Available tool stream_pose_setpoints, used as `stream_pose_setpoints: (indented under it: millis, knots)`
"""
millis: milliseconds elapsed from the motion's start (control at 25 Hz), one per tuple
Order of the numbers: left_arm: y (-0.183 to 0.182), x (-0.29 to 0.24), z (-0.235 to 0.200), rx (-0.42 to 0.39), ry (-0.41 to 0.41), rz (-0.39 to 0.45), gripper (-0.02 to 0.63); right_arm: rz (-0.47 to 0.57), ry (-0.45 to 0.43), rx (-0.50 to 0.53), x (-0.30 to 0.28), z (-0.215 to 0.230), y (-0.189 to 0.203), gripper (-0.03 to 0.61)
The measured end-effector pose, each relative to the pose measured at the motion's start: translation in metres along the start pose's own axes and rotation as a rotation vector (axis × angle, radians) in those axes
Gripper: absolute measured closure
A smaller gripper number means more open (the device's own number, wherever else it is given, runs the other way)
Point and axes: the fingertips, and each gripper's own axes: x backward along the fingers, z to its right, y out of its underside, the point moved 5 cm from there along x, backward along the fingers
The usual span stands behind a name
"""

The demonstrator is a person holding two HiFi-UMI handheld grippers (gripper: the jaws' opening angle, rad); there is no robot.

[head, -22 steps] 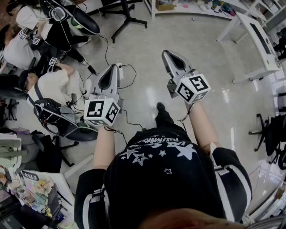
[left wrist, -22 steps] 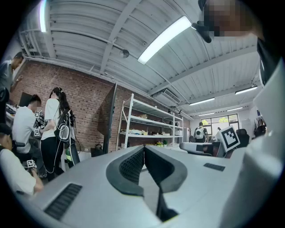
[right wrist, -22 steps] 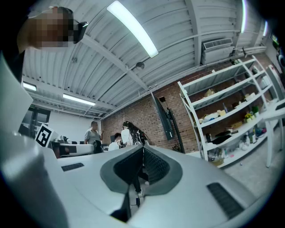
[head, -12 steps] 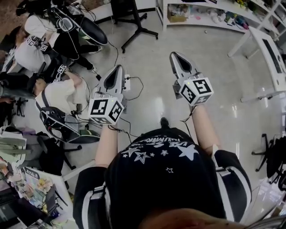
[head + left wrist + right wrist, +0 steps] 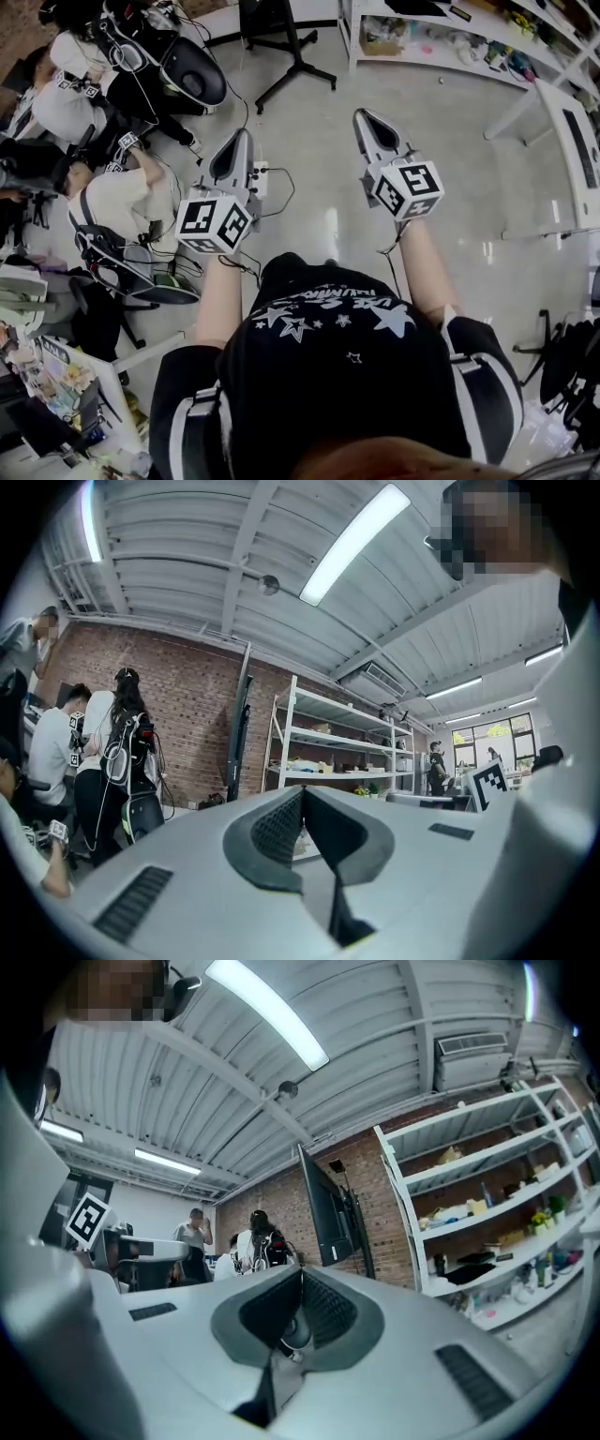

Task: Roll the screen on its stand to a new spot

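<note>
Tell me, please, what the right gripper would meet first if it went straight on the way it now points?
Most likely the flat black screen on its black stand, almost ahead of the right gripper before the red brick wall. Nothing shows in between, though depth is unclear.

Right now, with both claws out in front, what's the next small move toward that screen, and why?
Probably a step forward toward the stand. It sits on the floor well beyond the left claw and right claw, so nothing is in reach. Both claws are shut and empty, and the screen stands ahead by the brick wall.
</note>
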Motion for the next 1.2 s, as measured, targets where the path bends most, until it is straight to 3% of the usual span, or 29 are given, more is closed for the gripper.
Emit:
stream_pose_setpoints:
  millis: [200, 440, 800, 1200]
  knots:
    - [0.000, -0.022, -0.015, -0.001, -0.014, -0.004, 0.601, -0.002, 0.010, -0.041, -0.026, 0.015, 0.006, 0.571]
    - [-0.004, -0.056, -0.078, 0.016, -0.049, 0.014, 0.601, -0.025, 0.038, -0.041, -0.069, 0.026, 0.015, 0.571]
    - [-0.003, -0.157, -0.131, 0.015, 0.012, 0.014, 0.601, -0.033, 0.069, -0.030, -0.165, 0.073, 0.012, 0.571]
    - [-0.008, -0.232, -0.196, 0.042, 0.072, -0.001, 0.600, -0.040, 0.098, -0.035, -0.274, 0.083, 0.005, 0.571]
